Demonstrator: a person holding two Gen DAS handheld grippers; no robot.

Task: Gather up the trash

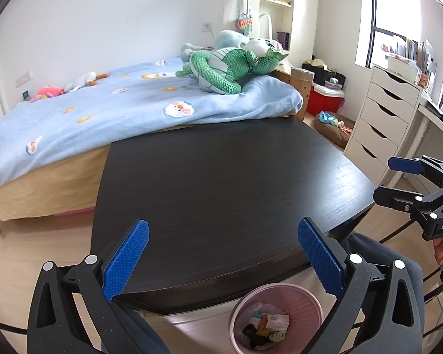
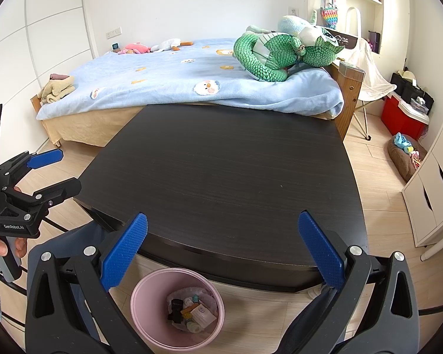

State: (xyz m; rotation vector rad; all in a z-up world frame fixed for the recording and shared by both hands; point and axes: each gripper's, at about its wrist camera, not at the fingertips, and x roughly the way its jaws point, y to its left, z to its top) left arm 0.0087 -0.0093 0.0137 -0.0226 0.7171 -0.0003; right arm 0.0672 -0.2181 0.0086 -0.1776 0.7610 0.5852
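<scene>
Although the task is to collect trash, the dark wooden table (image 1: pixel 221 183) in front of the person shows no litter on its top in either wrist view, so the work looks finished or very nearly so. A pink wastebasket (image 2: pixel 138 303) stands on the pale wood floor just below the table's near edge, and inside it lie several small scraps: a white card, something black, an orange piece and some crumpled wrappers (image 2: pixel 192 312). The left gripper (image 1: pixel 223 253) hangs above that near edge with its blue pads spread wide apart and nothing between them. The right gripper (image 2: pixel 221 250) is likewise released and empty, held beside the left one over the same edge. Behind the table is a bed with a light blue blanket (image 1: pixel 103 109), and a large green scaly plush toy (image 1: pixel 227 70) lies near the bed's right end. White drawers (image 1: pixel 381 118) stand at the right. Whether any trash remains elsewhere, on the floor or out of view, cannot be told; nothing obvious is left to pick up here.
</scene>
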